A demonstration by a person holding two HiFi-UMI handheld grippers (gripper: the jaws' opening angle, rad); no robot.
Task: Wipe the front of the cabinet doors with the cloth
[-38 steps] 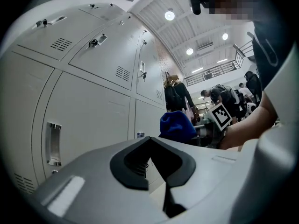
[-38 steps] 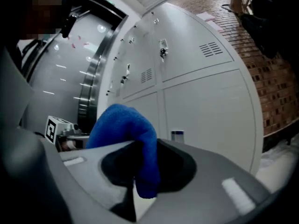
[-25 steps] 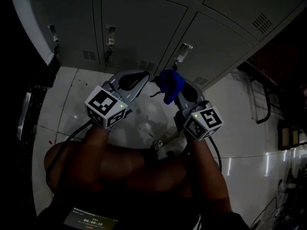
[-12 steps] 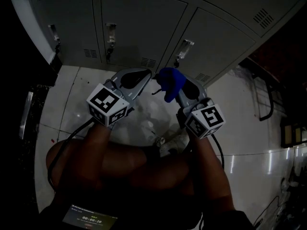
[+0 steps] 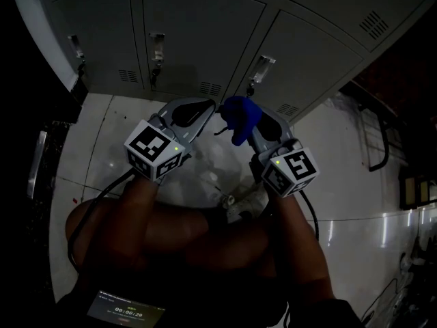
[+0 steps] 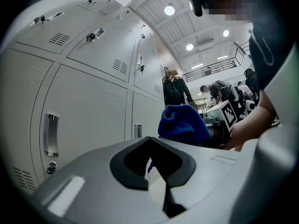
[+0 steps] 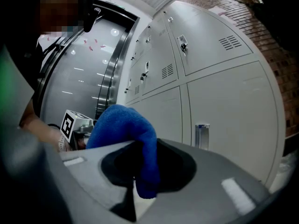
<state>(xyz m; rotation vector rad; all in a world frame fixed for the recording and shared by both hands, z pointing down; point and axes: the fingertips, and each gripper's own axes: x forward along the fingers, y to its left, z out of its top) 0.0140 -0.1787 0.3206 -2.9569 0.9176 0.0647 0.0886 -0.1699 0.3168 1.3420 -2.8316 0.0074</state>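
A bunched blue cloth (image 5: 240, 118) is pinched in my right gripper (image 5: 244, 123), a little short of the grey cabinet doors (image 5: 198, 33). In the right gripper view the cloth (image 7: 126, 139) bulges over the shut jaws and hangs between them, with pale doors (image 7: 224, 101) beyond. My left gripper (image 5: 205, 108) is held beside it, jaws together with nothing in them. From the left gripper view, the cloth (image 6: 183, 124) shows to the right above the jaws, and the doors (image 6: 84, 101) fill the left side.
Each door carries a metal handle (image 5: 158, 48) and vent slots (image 5: 209, 91). White floor tiles (image 5: 102, 135) run below the cabinet. A dark railing (image 5: 377, 142) stands at the right. People and benches (image 6: 219, 92) show far off in the left gripper view.
Both grippers have risen slightly and edged a little toward the cabinet, with the cloth still in the right one. Hardly any other movement.
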